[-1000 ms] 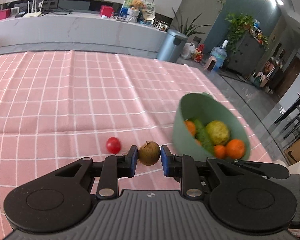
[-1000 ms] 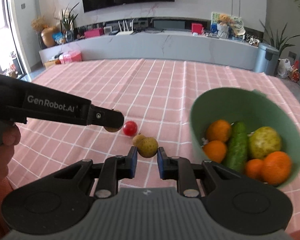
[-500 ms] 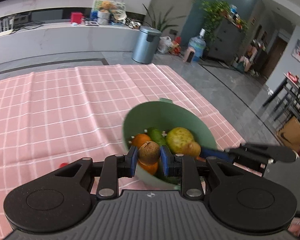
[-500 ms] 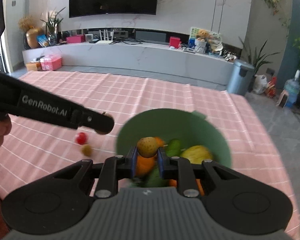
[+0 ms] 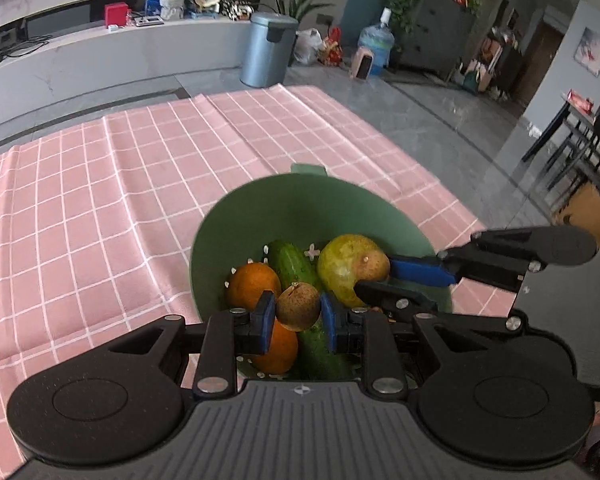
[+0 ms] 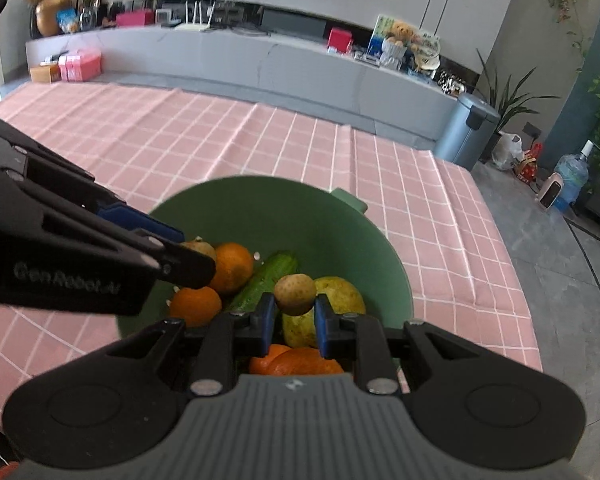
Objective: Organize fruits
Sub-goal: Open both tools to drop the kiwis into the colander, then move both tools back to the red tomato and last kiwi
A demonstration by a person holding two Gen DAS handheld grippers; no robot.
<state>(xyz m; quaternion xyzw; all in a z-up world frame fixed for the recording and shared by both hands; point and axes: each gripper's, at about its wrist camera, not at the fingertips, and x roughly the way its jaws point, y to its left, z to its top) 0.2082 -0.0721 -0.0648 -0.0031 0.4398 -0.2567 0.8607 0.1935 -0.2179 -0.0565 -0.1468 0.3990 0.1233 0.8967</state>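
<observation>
Two tongs over green bowl: left tongs clamped on brown fruit, right tongs clamped on yellowish fruit. Drop-off step, likely. Next: part jaws low over cucumber and oranges, avoiding bounce-out.

My left gripper squeezes a small round brown fruit above the green bowl. My right gripper squeezes a small tan fruit over the same bowl. Inside the bowl lie a long green cucumber, a big yellow-green fruit and some oranges. The bowl sits on a pink checked cloth.
</observation>
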